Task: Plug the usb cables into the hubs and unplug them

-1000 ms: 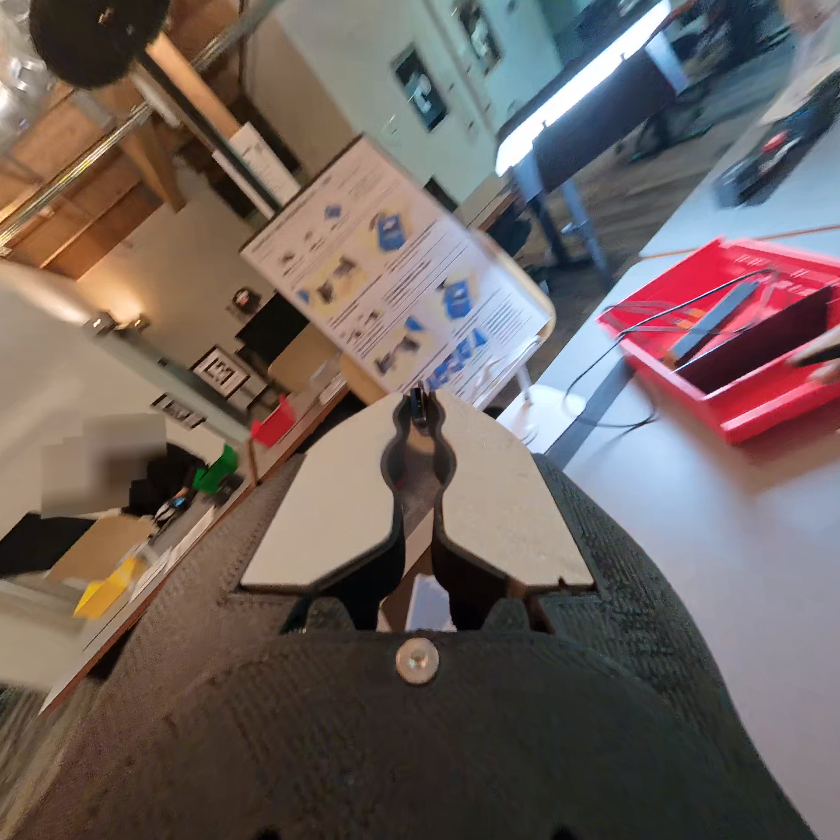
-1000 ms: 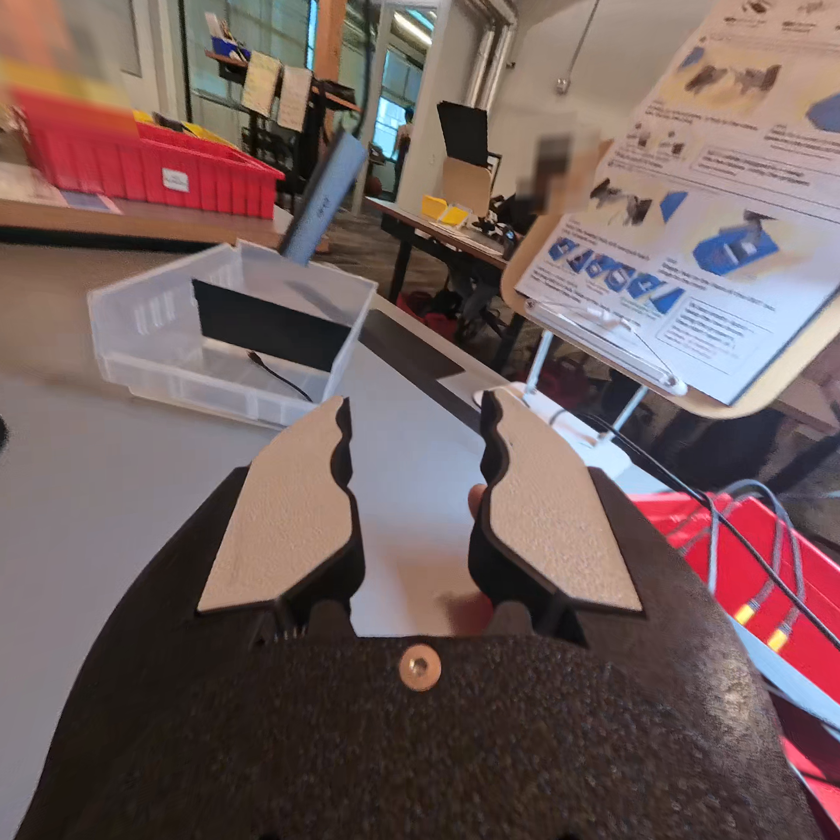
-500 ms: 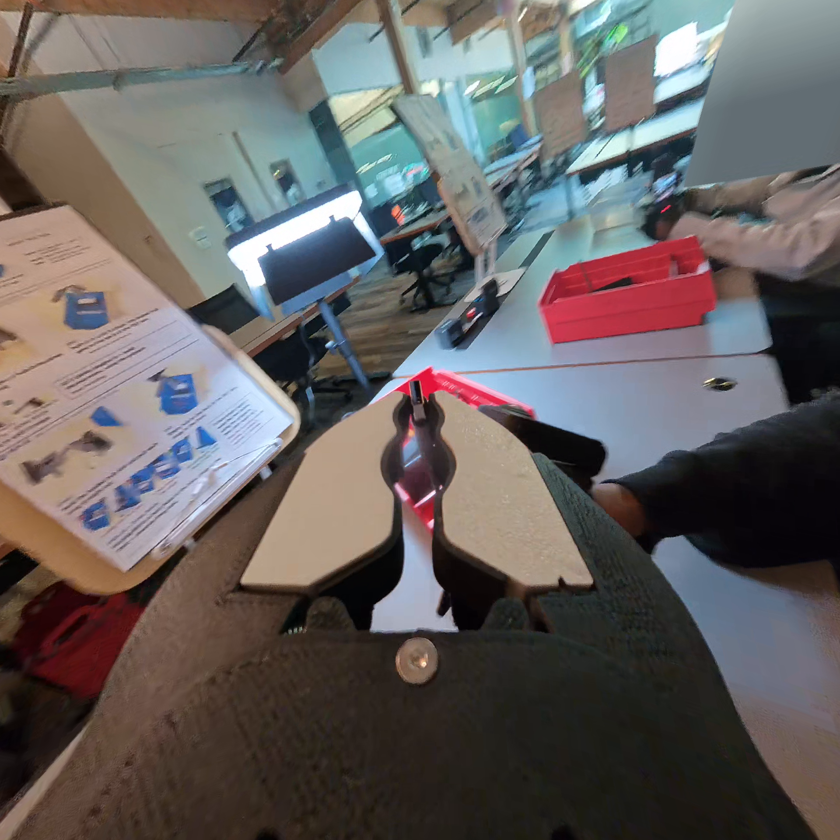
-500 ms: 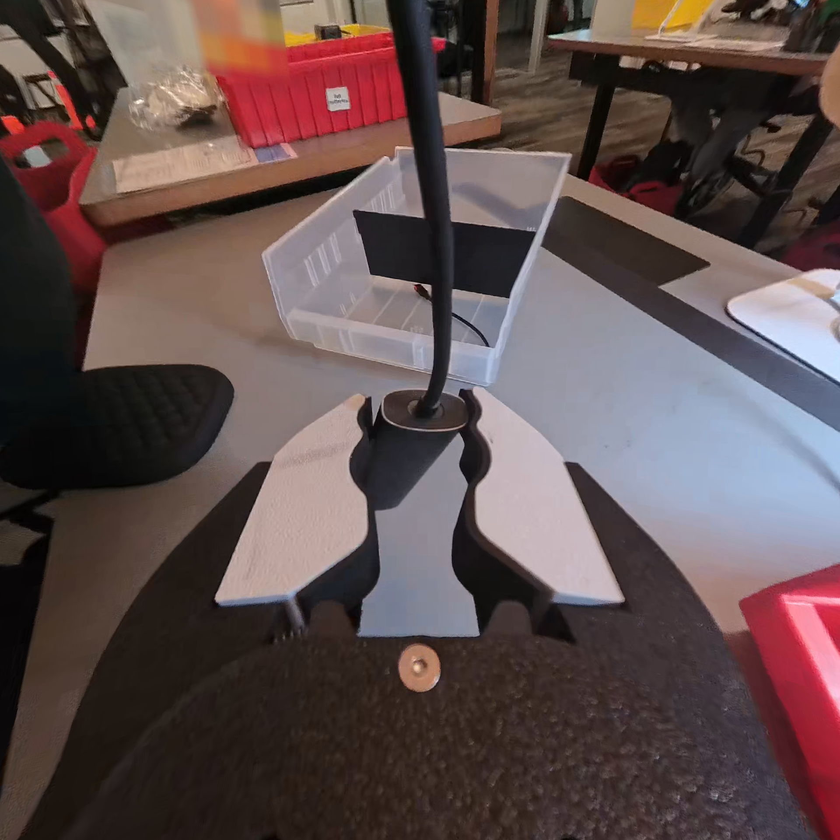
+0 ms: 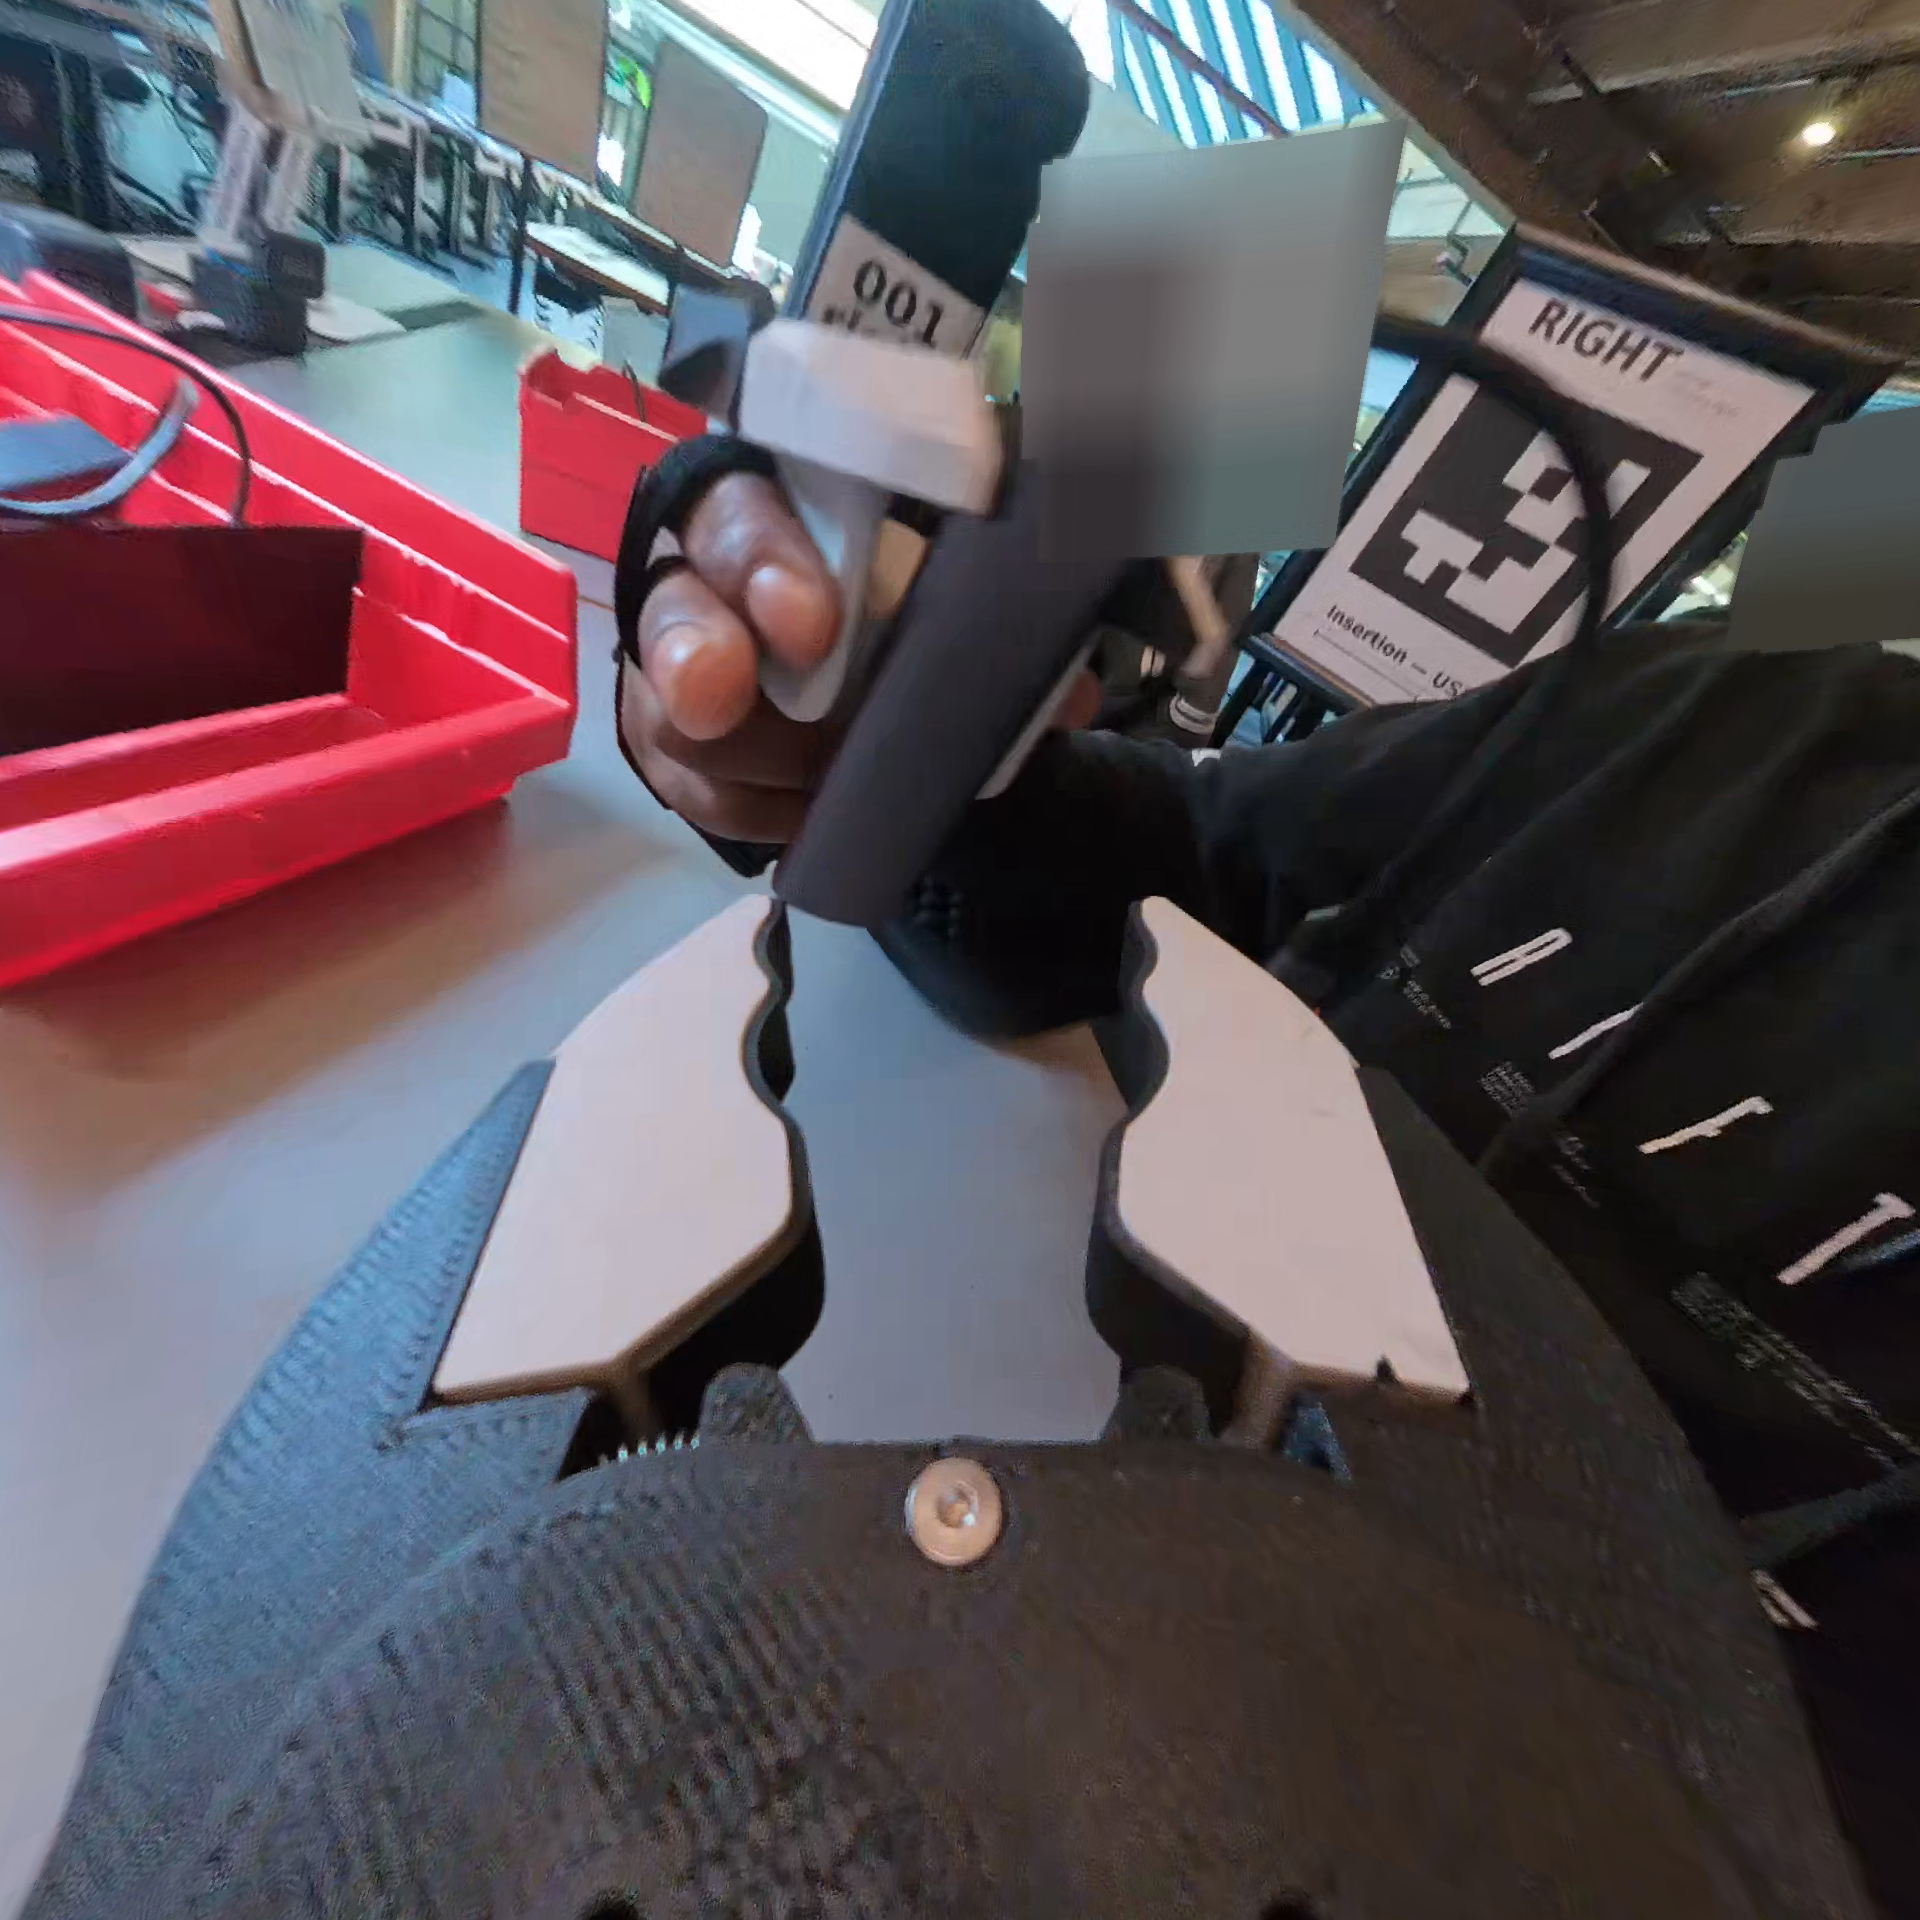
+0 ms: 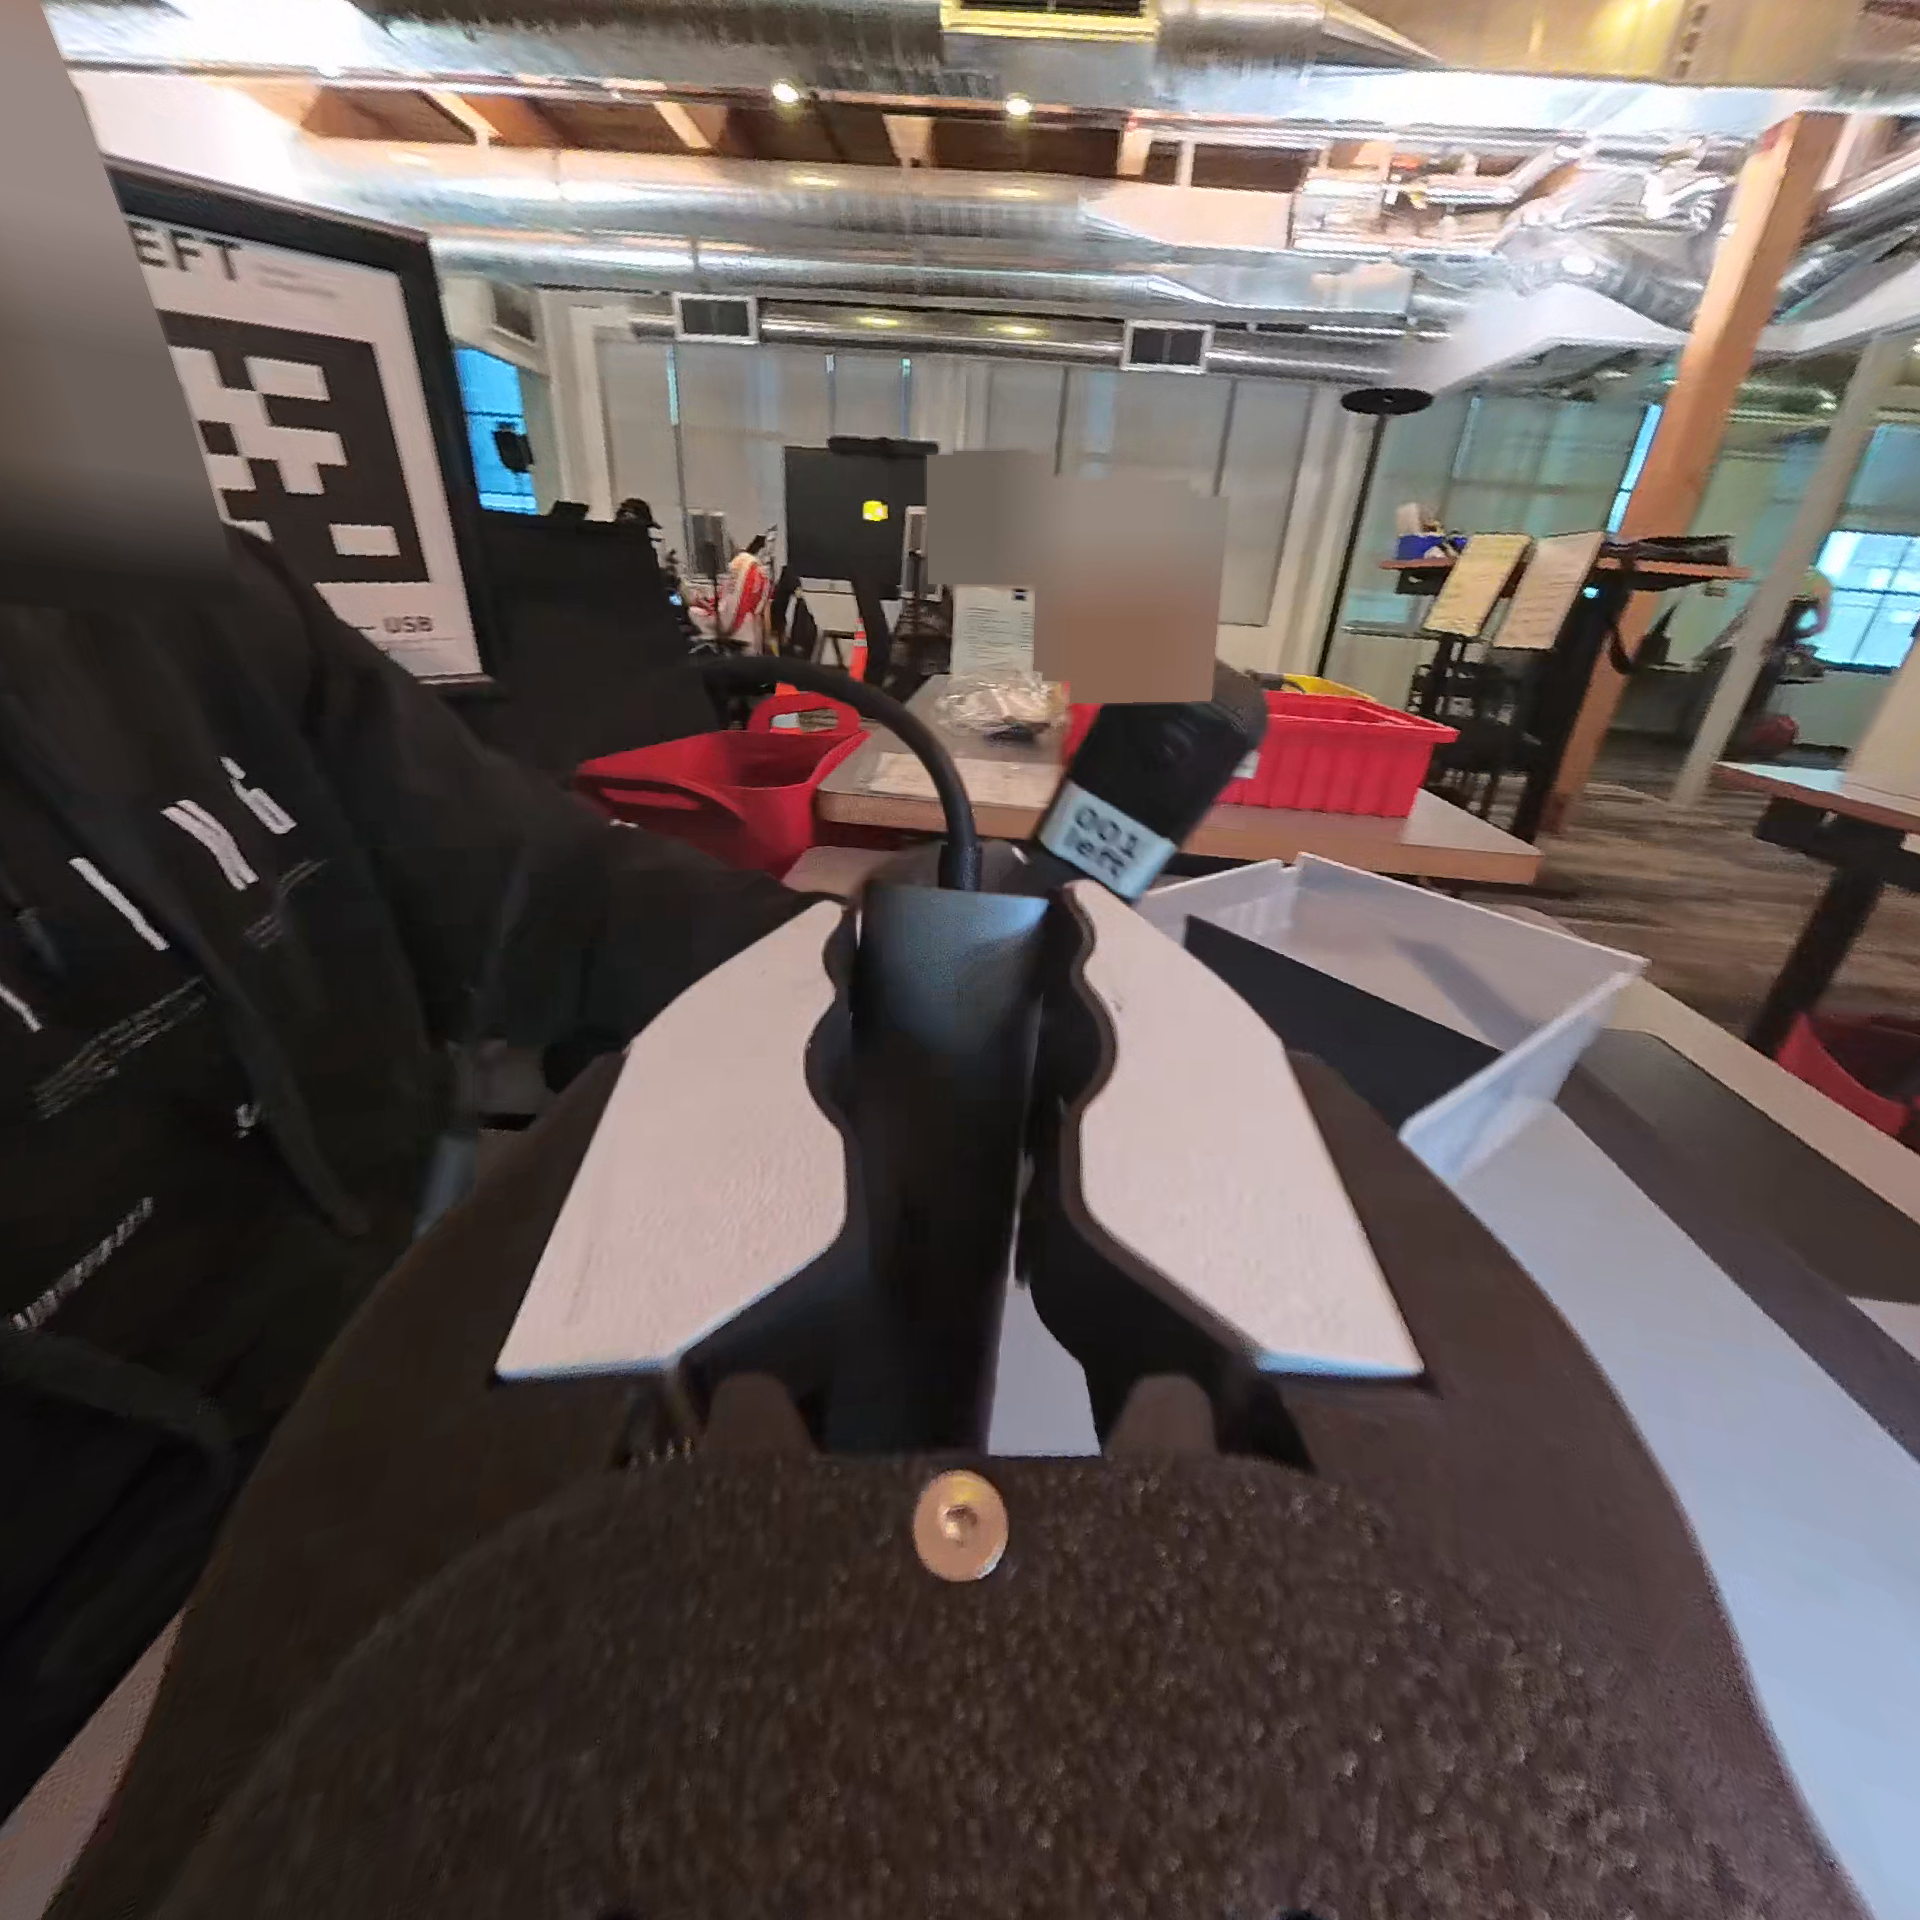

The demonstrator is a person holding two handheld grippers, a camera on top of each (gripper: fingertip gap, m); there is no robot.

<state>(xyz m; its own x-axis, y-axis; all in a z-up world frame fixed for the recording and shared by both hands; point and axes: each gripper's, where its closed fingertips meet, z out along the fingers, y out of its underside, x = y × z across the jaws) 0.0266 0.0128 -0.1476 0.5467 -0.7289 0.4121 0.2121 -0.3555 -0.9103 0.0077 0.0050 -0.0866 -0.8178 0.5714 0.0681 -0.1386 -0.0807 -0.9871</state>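
Note:
My right gripper (image 6: 951,914) is shut on a dark grey hub (image 6: 935,1091) that lies lengthwise between its fingers. A black cable (image 6: 904,727) arcs up and left from the hub's far end. My left gripper (image 5: 956,935) is open and empty, low over the grey table (image 5: 208,1195). Just ahead of its fingertips a hand (image 5: 727,644) holds the right gripper's handle (image 5: 935,187), with a dark grey bar (image 5: 914,707), probably the hub, slanting down toward them. The left gripper's labelled handle (image 6: 1143,790) shows just beyond the hub in the right wrist view.
A red bin (image 5: 312,727) with a dark divider and loose cables sits left of my left gripper, a smaller red bin (image 5: 592,436) behind it. A clear bin (image 6: 1507,1039) stands right of the hub. The person's black hoodie (image 5: 1558,987) and a marker sign (image 5: 1507,499) are close. The left gripper's tips are roughly 6 cm from the right gripper's.
My left gripper has opened, let go of the small plug and swung round to face the person. My right gripper has shut on the hub, lifted it and turned toward the person.

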